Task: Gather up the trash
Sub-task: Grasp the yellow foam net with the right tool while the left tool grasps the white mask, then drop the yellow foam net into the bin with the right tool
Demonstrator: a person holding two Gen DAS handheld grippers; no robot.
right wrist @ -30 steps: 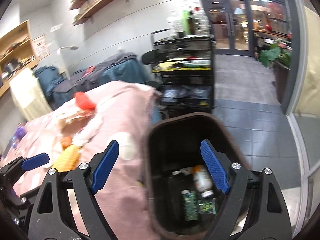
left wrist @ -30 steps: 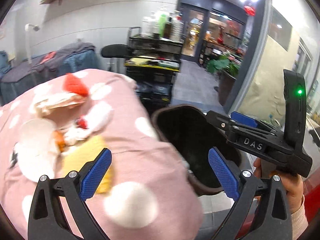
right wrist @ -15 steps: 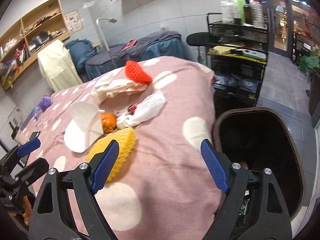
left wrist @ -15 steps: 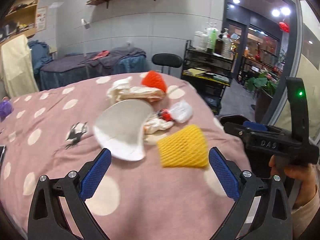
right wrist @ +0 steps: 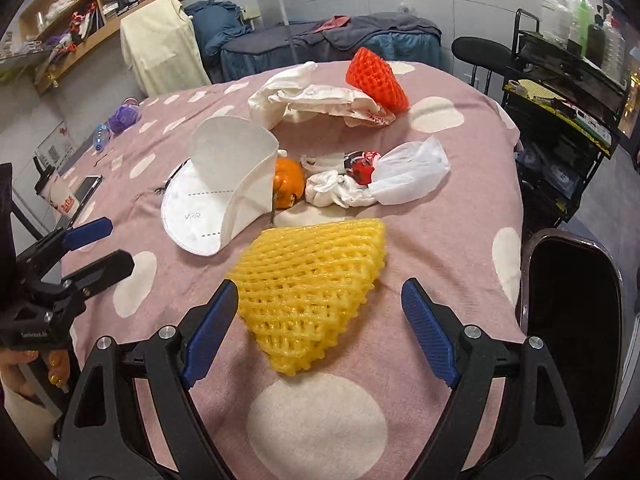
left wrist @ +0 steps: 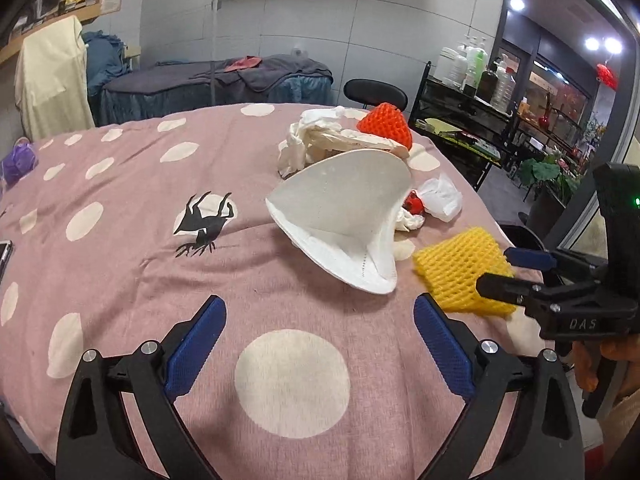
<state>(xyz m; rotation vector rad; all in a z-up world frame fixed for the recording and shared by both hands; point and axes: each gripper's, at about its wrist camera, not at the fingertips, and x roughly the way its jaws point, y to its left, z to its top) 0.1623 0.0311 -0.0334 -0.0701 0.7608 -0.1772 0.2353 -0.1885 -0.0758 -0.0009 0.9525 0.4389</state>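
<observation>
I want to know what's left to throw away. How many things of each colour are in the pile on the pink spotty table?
White: 4, face mask, crumpled cloth bag, plastic bag, tissue wad
Orange: 1, fruit
Yellow: 1, foam net
Red: 2, foam net, small wrapper
Total: 8

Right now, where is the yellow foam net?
In the right wrist view the yellow foam net lies on the pink tablecloth, just ahead of the open right tongs, beside the white mask.
</observation>
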